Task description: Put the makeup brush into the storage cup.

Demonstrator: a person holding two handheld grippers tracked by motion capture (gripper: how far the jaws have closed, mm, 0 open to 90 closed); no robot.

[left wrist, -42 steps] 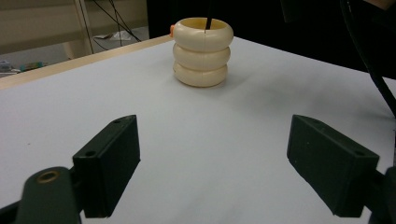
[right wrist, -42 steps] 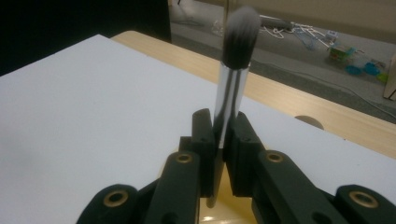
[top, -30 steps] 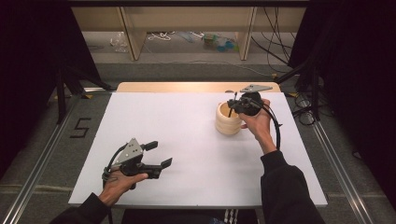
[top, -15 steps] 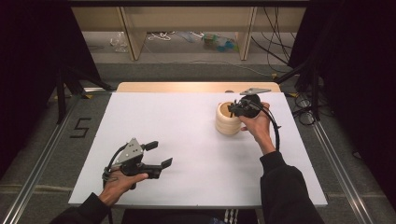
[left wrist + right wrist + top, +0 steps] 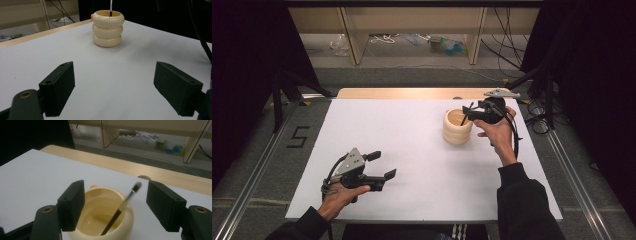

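On the far right of the white bench [image 5: 412, 150] stands a cream ribbed pot [image 5: 457, 127] shaped like three stacked rings, with a thin paintbrush [image 5: 121, 207] leaning inside it, tip up. The right hand-held gripper [image 5: 472, 114] hovers just over the pot's rim, jaws spread to either side of the brush without touching it. The brush looks light, stiff and slender, likely to roll or tip if nudged; the upper handle, above the rim, seems the best place to pinch. The pot looks glossy and could slide. The left hand-held gripper [image 5: 381, 165] rests at the near left, jaws spread, holding nothing.
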